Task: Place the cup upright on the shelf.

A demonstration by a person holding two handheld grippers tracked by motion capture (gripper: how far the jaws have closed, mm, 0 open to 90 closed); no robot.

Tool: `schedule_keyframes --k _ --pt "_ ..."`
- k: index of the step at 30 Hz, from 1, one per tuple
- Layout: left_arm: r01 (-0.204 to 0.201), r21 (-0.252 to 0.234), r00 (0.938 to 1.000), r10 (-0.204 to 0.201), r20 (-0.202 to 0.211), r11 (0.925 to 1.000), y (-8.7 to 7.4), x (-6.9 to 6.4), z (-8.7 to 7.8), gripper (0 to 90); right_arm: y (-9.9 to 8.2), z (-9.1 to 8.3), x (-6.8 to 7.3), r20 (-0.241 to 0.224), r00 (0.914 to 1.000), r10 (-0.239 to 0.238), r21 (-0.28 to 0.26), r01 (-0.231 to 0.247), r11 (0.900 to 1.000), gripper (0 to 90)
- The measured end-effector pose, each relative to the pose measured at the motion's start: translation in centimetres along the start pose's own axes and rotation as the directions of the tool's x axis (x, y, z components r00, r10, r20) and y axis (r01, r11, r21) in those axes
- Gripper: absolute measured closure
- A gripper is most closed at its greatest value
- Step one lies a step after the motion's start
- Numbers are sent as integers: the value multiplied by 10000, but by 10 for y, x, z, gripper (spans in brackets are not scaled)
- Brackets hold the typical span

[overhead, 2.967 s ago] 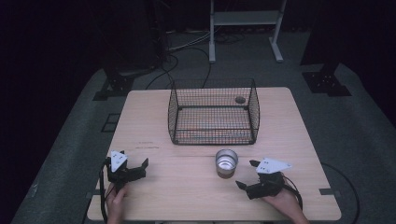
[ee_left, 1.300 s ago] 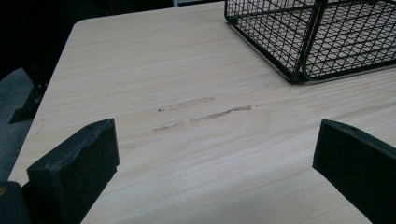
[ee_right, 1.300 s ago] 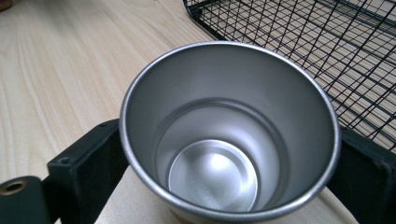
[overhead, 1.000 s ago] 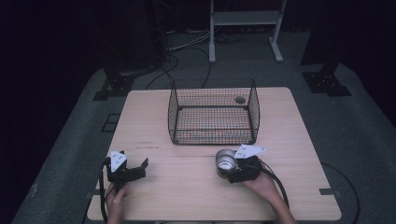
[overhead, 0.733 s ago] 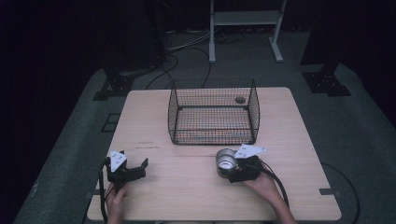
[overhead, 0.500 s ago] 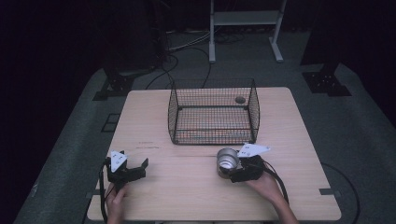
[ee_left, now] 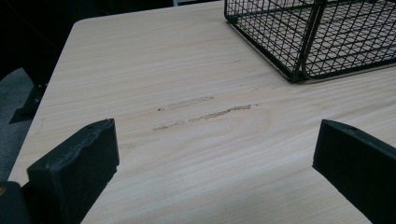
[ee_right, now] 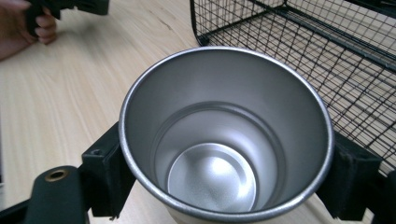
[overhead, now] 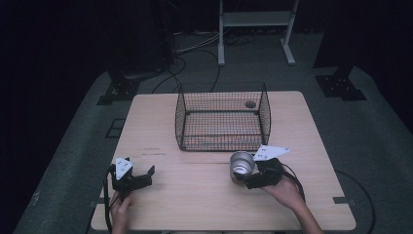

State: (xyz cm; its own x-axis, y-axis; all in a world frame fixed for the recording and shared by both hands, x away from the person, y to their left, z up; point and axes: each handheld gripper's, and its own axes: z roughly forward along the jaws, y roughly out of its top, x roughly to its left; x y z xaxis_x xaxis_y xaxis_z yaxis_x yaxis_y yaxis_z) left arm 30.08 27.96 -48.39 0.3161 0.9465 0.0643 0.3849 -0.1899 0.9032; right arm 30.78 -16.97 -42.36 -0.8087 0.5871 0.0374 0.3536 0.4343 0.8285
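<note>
A shiny metal cup is clamped between the jaws of my right gripper, just in front of the black wire basket. It is tilted and lifted a little off the wooden table. In the right gripper view the empty cup sits between both black pads, mouth toward the camera, with the basket close behind. My left gripper rests open near the table's front left corner. Its two pads stand wide apart over bare wood.
The basket holds nothing visible; a small round grey mark lies on the table beyond it. Scuff marks cross the wood ahead of the left gripper. The table's front edge is close to both hands. A white frame and cables stand on the floor behind.
The right gripper reached the cup, shut on it and has raised it slightly off the table, tilting it. The left gripper stayed where it was.
</note>
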Motion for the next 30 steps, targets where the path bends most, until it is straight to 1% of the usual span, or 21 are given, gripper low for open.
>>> schedule_keyframes --k 3,11,14,15,16,19,26,27,28,30 --pt "-6 19 10000 6 -5 10000 0 0 0 0 5 -4 0 -213 9997 96 -96 -99 9999 180" --pt "43 -23 10000 -43 7 10000 0 1 0 0 18 -12 -3 -507 9986 130 -132 -137 9998 180" --pt "43 -21 10000 -43 13 10000 0 1 0 0 26 -13 -3 -508 9987 -6 -137 -1 9999 180" --pt "51 -35 10000 -51 11 10000 0 0 0 0 31 -14 -3 -607 9981 -42 -95 36 9999 179" --pt "31 -38 10000 -31 11 10000 0 1 0 0 31 -14 -3 -607 9981 -42 -95 36 9999 179" --pt "63 -41 10000 -63 12 10000 0 1 0 0 41 -13 -3 -698 9974 -178 -53 175 9998 179" --pt "31 -39 10000 -31 11 10000 0 0 0 0 51 -13 -4 -779 9966 -271 -23 270 9996 179" --pt "30 -37 10000 -30 11 10000 0 0 0 0 53 -12 -4 -787 9963 -346 -42 343 9994 179" --pt "32 -36 10000 -32 10 10000 0 1 0 0 55 -12 -4 -782 9965 -291 -2 291 9996 179" --pt "67 -35 10000 -67 19 10000 0 1 0 0 58 -12 -5 -830 9960 -339 -18 339 9994 179"
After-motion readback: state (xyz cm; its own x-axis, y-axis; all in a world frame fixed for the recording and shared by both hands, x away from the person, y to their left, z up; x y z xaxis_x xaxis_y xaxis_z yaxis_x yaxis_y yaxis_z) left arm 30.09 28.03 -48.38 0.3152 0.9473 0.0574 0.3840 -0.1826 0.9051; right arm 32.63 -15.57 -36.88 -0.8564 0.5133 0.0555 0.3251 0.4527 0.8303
